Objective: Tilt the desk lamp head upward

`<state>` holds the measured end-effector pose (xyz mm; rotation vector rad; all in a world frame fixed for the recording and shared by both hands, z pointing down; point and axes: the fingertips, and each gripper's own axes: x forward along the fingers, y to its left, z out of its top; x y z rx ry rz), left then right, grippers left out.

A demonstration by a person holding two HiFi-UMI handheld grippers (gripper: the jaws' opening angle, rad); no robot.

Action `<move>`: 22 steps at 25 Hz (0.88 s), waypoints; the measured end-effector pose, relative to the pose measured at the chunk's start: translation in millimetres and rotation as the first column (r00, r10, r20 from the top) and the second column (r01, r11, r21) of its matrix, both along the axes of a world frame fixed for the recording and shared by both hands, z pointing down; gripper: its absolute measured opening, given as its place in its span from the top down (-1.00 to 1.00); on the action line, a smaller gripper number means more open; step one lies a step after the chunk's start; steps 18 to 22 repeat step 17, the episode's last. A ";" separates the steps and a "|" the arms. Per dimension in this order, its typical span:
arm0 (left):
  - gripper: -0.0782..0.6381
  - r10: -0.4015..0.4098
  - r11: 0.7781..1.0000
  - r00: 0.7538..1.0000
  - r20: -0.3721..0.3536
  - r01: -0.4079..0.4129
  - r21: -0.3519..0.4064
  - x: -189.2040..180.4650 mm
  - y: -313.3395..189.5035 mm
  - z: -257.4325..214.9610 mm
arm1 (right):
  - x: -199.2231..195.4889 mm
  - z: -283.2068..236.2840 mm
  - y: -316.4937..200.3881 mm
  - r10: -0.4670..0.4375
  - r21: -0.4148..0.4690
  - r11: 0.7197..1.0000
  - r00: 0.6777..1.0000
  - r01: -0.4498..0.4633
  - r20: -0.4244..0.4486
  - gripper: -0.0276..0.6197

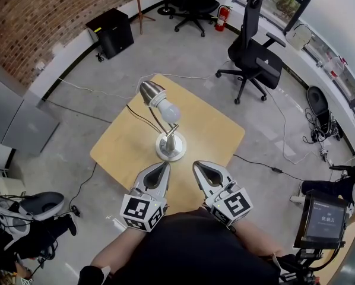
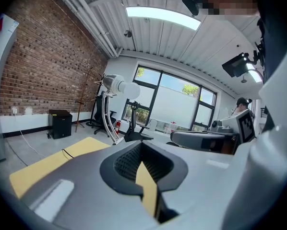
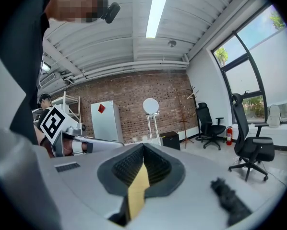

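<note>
A metal desk lamp stands on a small wooden table (image 1: 124,144). Its round base (image 1: 170,148) rests near the table's middle, and its silver head (image 1: 150,91) carries a white bulb (image 1: 170,113) that points down toward the front right. My left gripper (image 1: 165,165) and right gripper (image 1: 196,165) sit side by side over the table's near edge, just short of the base, both shut and empty. The left gripper view shows its jaws (image 2: 142,146) pressed together, with the lamp (image 2: 115,85) ahead on the left. In the right gripper view the bulb (image 3: 150,105) stands beyond that gripper's closed jaws (image 3: 143,148).
A black cord (image 1: 139,119) runs from the lamp across the table. Two black office chairs (image 1: 256,47) (image 1: 192,5) stand on the floor behind, with a black cabinet (image 1: 111,31) at the brick wall. A screen on a stand (image 1: 320,218) is at my right.
</note>
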<state>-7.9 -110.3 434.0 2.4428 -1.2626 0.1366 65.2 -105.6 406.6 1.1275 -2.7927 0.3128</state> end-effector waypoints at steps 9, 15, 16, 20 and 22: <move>0.76 -0.012 1.000 1.000 0.003 0.012 -0.016 -7.7 -5.3 0.1 | -5.7 4.6 -5.9 -0.004 -0.030 1.000 1.000 0.003 -0.019 0.90; 0.76 -0.062 0.998 0.998 0.020 0.063 -0.016 -19.0 -3.8 -3.9 | -16.9 1.9 -8.8 -0.041 -0.032 0.999 0.999 0.042 0.015 0.90; 0.76 -0.067 0.998 0.997 0.022 0.068 -0.019 -17.5 -2.6 -2.4 | -16.1 1.5 -8.6 -0.043 -0.027 0.999 0.999 0.044 0.028 0.90; 0.76 -0.071 0.997 0.997 0.023 0.072 -0.023 -15.5 -1.3 -0.6 | -14.7 1.2 -8.3 -0.045 -0.021 0.999 0.998 0.046 0.040 0.90; 0.76 -0.071 0.997 0.997 0.023 0.072 -0.023 -15.5 -1.3 -0.6 | -14.7 1.2 -8.3 -0.045 -0.021 0.999 0.998 0.046 0.040 0.90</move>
